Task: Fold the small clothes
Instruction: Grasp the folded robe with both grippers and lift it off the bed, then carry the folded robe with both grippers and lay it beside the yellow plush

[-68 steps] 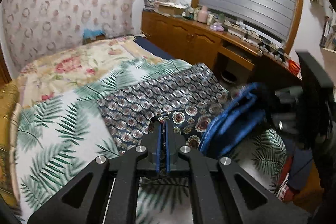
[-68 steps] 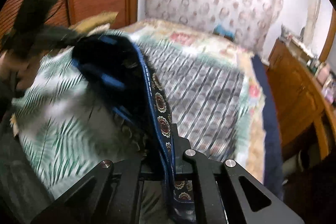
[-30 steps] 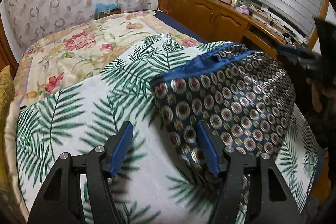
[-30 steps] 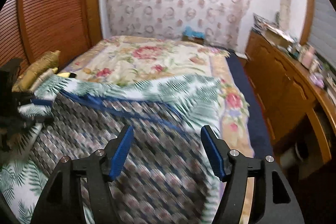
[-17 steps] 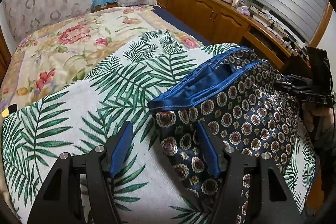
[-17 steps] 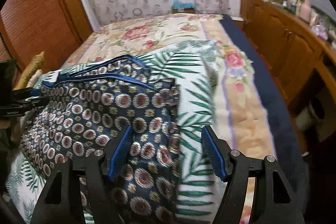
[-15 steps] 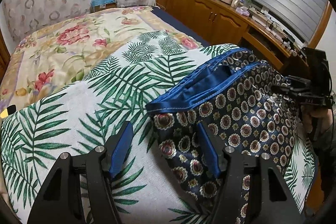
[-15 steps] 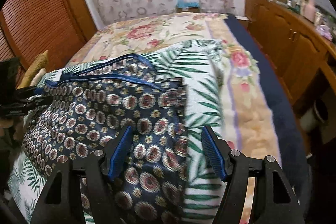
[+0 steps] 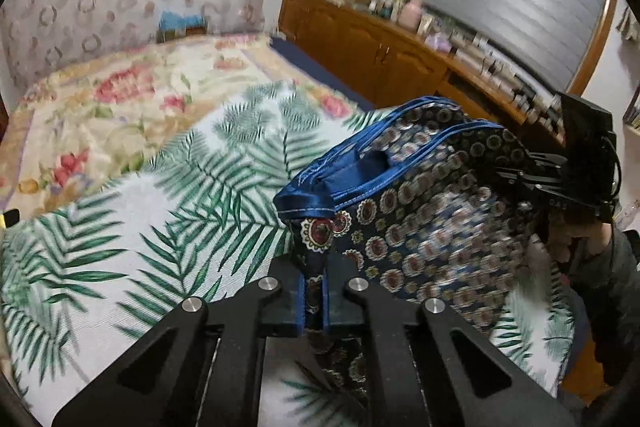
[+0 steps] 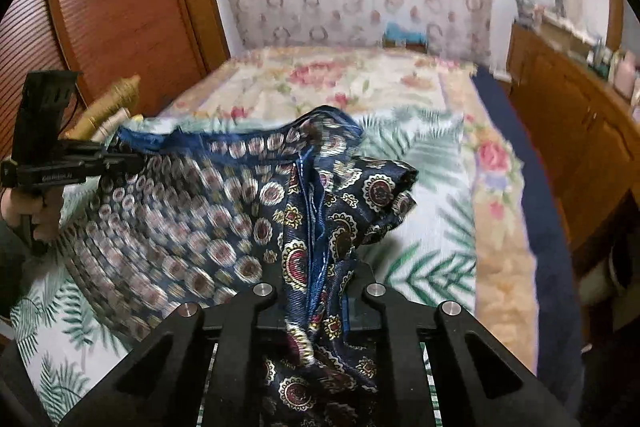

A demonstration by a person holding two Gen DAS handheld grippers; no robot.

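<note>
Both jaws, wide apart a moment ago, are now clamping: left gripper (image 9: 314, 301) and right gripper (image 10: 316, 303) each pinching the patterned shorts (image 9: 420, 227), ready for another fold.

My left gripper (image 9: 313, 301) is black w/ blue pads and 4 shiny round screws on its arms. My right gripper (image 10: 316, 301) looks the same. Each has a boxy black back w/ a thin cable. I see a dark grey sleeve (image 9: 612, 291).
</note>
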